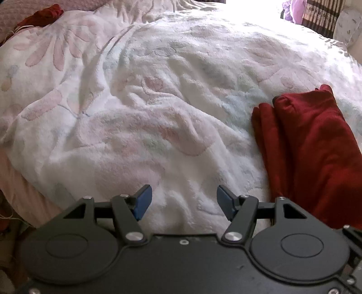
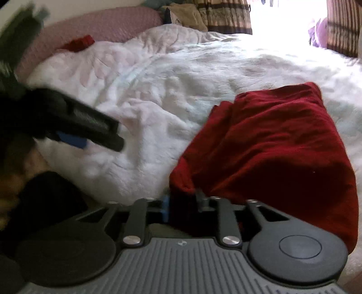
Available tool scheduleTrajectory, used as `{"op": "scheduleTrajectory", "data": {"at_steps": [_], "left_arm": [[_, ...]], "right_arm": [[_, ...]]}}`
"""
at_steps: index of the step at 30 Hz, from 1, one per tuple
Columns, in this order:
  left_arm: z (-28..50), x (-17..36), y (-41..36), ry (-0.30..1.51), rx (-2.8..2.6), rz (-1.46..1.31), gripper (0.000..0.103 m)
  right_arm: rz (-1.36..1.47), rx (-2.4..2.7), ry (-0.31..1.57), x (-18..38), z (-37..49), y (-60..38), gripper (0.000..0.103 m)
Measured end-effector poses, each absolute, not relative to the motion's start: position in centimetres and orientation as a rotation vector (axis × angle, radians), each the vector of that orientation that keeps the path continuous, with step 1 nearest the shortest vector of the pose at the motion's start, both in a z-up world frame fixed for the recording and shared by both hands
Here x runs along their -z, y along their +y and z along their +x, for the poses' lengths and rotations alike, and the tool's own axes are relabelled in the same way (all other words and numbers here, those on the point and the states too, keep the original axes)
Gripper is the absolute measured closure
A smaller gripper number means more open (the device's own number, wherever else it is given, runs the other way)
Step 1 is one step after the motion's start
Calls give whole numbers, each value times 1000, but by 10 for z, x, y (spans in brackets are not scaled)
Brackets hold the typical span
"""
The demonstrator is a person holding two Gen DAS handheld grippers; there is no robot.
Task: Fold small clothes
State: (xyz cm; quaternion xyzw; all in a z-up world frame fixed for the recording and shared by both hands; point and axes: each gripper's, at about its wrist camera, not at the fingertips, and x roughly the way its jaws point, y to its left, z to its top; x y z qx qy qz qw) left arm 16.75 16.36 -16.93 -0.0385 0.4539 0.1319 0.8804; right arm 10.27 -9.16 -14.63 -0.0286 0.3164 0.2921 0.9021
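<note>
Right gripper [image 2: 182, 204] jaws clamp my folded red garment [image 2: 271, 144]; left gripper [image 1: 183, 202] jaws gape empty; another red piece [image 1: 48, 12] awaits folding.

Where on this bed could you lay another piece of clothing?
The wide stretch of white blanket between the far red cloth by the pink pillow and the near folded red garment is bare. The right side is crowded: the right gripper grips that garment.

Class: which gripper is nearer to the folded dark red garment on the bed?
Right. The right gripper is shut on the red garment's near edge; the left gripper is open over the blanket, beside it.
</note>
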Motion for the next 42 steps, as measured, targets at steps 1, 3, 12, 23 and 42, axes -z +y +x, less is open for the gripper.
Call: {"op": "scheduleTrajectory", "data": {"at_steps": [1, 3, 12, 23, 42], "left_arm": [[168, 169, 161, 945, -270, -76, 38], [168, 167, 157, 941, -265, -70, 38], [180, 161, 129, 924, -197, -87, 38], [235, 179, 51, 909, 47, -59, 38], [221, 140, 56, 727, 93, -81, 90]], "right_arm": [[-27, -623, 657, 142, 102, -96, 67], [25, -634, 642, 129, 101, -109, 64], [-53, -317, 542, 98, 126, -166, 57], [-66, -85, 629, 125, 163, -217, 57], [-43, -106, 630, 127, 159, -228, 57]]}}
